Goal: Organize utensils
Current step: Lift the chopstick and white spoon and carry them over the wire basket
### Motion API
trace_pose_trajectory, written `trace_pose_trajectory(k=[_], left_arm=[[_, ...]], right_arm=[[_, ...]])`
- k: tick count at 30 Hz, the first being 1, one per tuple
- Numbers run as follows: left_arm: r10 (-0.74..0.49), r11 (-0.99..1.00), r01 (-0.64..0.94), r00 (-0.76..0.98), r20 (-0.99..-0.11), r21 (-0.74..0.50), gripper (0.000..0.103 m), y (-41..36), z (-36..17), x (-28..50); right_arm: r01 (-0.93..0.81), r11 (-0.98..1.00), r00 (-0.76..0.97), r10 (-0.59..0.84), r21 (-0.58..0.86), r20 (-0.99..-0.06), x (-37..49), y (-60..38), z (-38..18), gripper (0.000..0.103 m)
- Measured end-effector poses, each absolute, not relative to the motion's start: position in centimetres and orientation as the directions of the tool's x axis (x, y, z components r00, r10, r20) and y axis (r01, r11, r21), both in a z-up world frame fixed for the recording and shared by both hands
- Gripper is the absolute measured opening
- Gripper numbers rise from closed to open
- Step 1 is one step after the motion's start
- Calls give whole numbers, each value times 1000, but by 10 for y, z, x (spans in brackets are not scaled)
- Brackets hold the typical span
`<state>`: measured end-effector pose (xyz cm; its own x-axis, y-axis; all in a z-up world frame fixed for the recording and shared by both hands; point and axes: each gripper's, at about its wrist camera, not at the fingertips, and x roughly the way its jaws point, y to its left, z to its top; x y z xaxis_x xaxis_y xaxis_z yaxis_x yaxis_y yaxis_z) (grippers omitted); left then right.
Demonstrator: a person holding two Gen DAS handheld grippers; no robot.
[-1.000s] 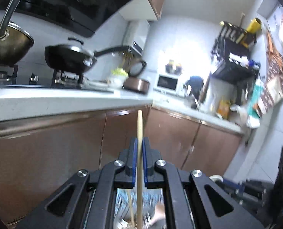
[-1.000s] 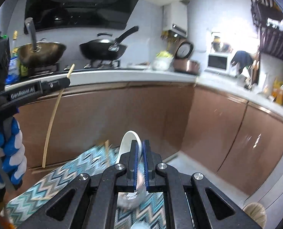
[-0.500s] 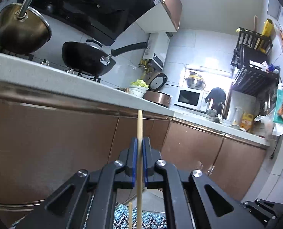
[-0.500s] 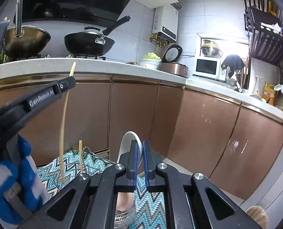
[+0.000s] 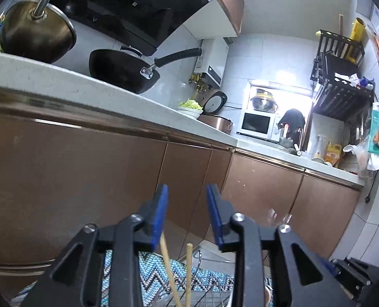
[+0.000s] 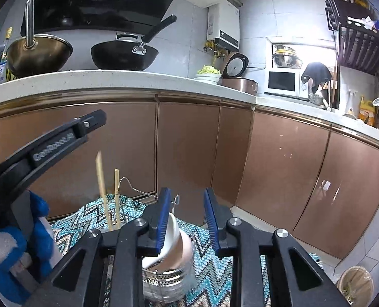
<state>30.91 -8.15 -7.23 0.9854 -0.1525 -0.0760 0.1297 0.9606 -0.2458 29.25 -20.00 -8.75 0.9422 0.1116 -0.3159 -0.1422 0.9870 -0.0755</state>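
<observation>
While both claws gape released, the chopsticks stand upright in the wire rack, below the left claw.

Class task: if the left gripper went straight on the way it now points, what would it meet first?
Probably the brown cabinet door under the counter. The left gripper is open with nothing between its fingertips; the chopsticks sit lower, below that line. Depth is unclear.

A black wok and a brass-coloured pan stood on the pale countertop above brown cabinet doors, with a white microwave, rice cooker and zigzag-patterned cloth also observed in the kitchen
</observation>
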Motion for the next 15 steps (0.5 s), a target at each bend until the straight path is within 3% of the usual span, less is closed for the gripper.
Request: trace_pose_trajectory(k=[5, 15], left_arm=[[-156, 971, 135, 983, -94, -199, 38, -62, -52, 285], [-127, 992, 119, 962, -242, -48, 39, -4, -32, 234]], right_arm=[[-136, 989, 944, 111, -61, -310, 270, -213, -68, 27], [-122, 991, 934, 96, -56, -344, 203, -237, -41, 27]])
